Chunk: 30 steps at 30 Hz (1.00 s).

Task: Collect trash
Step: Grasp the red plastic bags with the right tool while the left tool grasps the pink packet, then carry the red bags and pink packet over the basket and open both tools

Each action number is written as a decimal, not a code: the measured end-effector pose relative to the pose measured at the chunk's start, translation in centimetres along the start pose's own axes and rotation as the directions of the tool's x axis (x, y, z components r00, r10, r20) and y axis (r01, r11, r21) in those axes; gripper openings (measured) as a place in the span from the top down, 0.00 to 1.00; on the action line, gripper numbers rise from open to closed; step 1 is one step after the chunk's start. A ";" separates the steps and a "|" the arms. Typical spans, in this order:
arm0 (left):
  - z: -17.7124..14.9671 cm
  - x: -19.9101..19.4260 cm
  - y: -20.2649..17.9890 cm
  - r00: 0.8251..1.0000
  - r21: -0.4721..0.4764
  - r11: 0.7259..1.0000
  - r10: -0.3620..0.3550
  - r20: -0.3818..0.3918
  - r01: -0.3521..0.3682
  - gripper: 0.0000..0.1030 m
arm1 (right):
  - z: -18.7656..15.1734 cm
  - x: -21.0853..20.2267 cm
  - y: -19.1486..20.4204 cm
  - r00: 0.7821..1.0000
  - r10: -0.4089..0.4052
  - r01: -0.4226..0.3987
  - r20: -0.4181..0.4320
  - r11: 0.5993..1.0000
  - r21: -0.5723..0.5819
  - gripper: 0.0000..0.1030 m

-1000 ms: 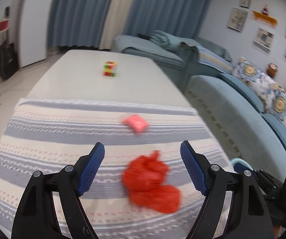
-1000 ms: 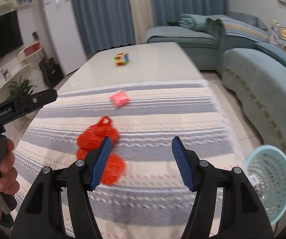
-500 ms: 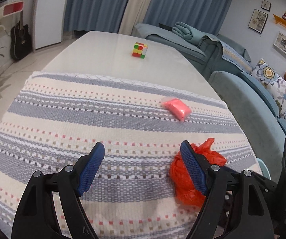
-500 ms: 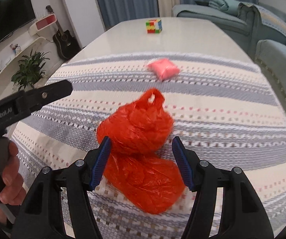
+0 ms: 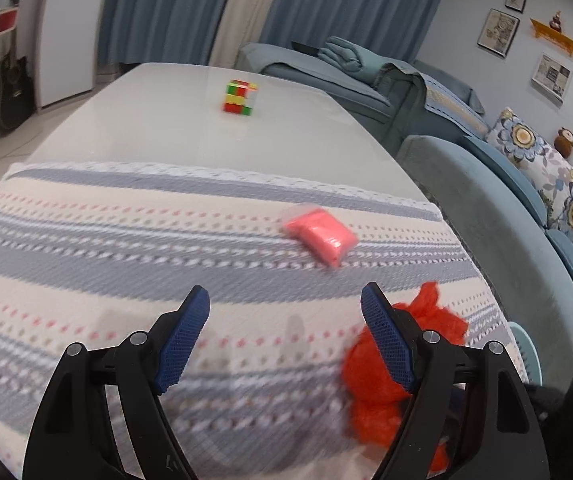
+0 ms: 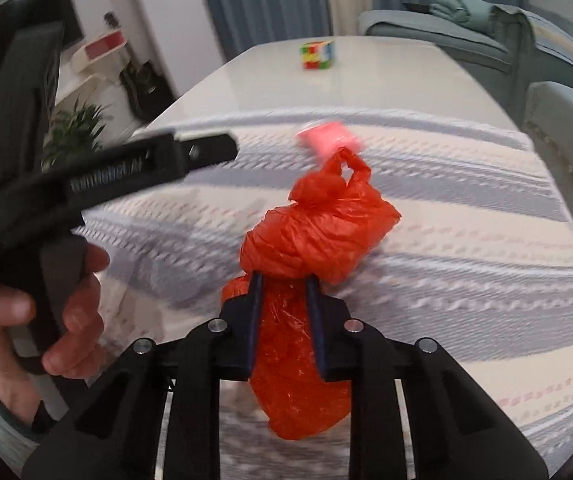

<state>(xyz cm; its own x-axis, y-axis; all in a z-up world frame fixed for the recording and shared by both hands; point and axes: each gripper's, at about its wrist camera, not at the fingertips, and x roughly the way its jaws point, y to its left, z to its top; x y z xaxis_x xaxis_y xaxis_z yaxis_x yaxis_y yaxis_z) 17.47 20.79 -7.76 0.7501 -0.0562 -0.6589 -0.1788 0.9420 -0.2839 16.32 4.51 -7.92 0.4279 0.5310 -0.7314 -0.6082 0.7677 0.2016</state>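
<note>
A crumpled red plastic bag [image 6: 318, 236] lies on the striped tablecloth [image 6: 466, 248]. My right gripper [image 6: 284, 284] is shut on the bag's middle, with the bag bulging above and below the fingers. The bag also shows at the lower right of the left wrist view [image 5: 382, 368], behind my left gripper's right finger. My left gripper [image 5: 286, 312] is open and empty above the cloth, to the left of the bag. A small pink packet [image 5: 320, 236] lies on the cloth beyond it, and shows just past the bag in the right wrist view [image 6: 328, 142].
A colourful puzzle cube [image 5: 240, 98] stands on the bare white table top [image 5: 146, 120] at the far end. Teal sofas [image 5: 498, 216] run along the table's right side. A pale blue basket rim [image 5: 526, 344] shows at the right past the table edge.
My right gripper has closed on the red bag, which was between its open fingers half a second ago. My left gripper has stayed open and moved slightly over the cloth.
</note>
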 end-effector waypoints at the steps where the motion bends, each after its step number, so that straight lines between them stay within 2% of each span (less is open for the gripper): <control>1: 0.2 0.7 -0.5 1.000 0.008 1.000 -0.003 -0.003 0.003 0.26 | 0.3 -0.2 -1.1 1.000 -0.023 0.023 0.012 1.000 0.000 0.86; 4: 1.1 3.3 -1.9 1.000 0.018 1.000 -0.005 -0.012 0.006 0.26 | 0.7 -0.3 -3.5 0.997 -0.071 0.070 0.035 0.997 0.019 0.87; 8: 2.3 6.9 -2.7 0.999 -0.031 0.999 -0.008 -0.053 0.006 0.26 | 0.1 0.3 -5.8 0.997 -0.053 0.049 0.053 0.996 0.074 0.89; 10: 2.9 8.9 -3.0 0.997 -0.044 0.999 0.022 -0.076 -0.025 0.26 | 0.1 -0.2 -5.6 0.994 -0.050 0.044 0.092 0.997 0.067 0.89; 14: 3.7 11.4 -3.5 0.989 -0.056 0.994 0.081 -0.122 -0.089 0.27 | -0.4 -1.0 -5.8 0.992 -0.042 0.033 0.118 0.996 0.077 0.92; 16: 3.8 11.8 -4.1 0.985 -0.038 0.992 0.111 -0.129 -0.117 0.38 | -0.4 -1.3 -6.4 0.991 -0.030 0.016 0.133 0.994 0.104 0.95; 17: 3.8 11.8 -4.4 0.983 -0.018 0.990 0.134 -0.128 -0.138 0.44 | -0.6 -1.6 -6.7 0.990 -0.024 0.008 0.138 0.994 0.111 0.96; 18: 3.6 11.7 -4.6 0.982 0.002 0.990 0.137 -0.127 -0.138 0.59 | -0.7 -1.8 -7.0 0.990 -0.018 0.001 0.143 0.993 0.119 0.97; 23: 2.3 8.7 -4.4 0.992 -0.008 0.997 0.078 -0.096 -0.079 0.63 | -0.4 -3.0 -6.7 0.983 -0.022 0.002 0.180 0.994 0.111 0.98; 27: 1.5 5.2 -4.3 0.996 -0.010 0.998 0.056 -0.064 -0.056 0.63 | -0.4 -3.4 -6.7 0.990 0.003 -0.021 0.139 0.991 0.132 0.97; 29: 1.0 3.1 -4.2 0.998 -0.009 0.999 0.042 -0.043 -0.043 0.63 | -0.4 -3.5 -6.4 0.993 -0.024 0.010 0.118 0.992 0.122 0.96; 30: 0.7 2.3 -4.3 0.999 -0.009 0.999 0.035 -0.035 -0.036 0.63 | -0.4 -3.6 -6.3 0.993 -0.044 0.031 0.110 0.993 0.114 0.92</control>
<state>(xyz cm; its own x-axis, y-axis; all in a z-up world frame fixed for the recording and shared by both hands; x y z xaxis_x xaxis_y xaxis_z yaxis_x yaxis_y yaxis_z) 20.46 16.89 -7.57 0.7203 -0.0346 -0.6928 -0.2113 0.9404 -0.2666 18.34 -2.35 -6.80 0.5247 0.5333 -0.6635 -0.5149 0.8196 0.2515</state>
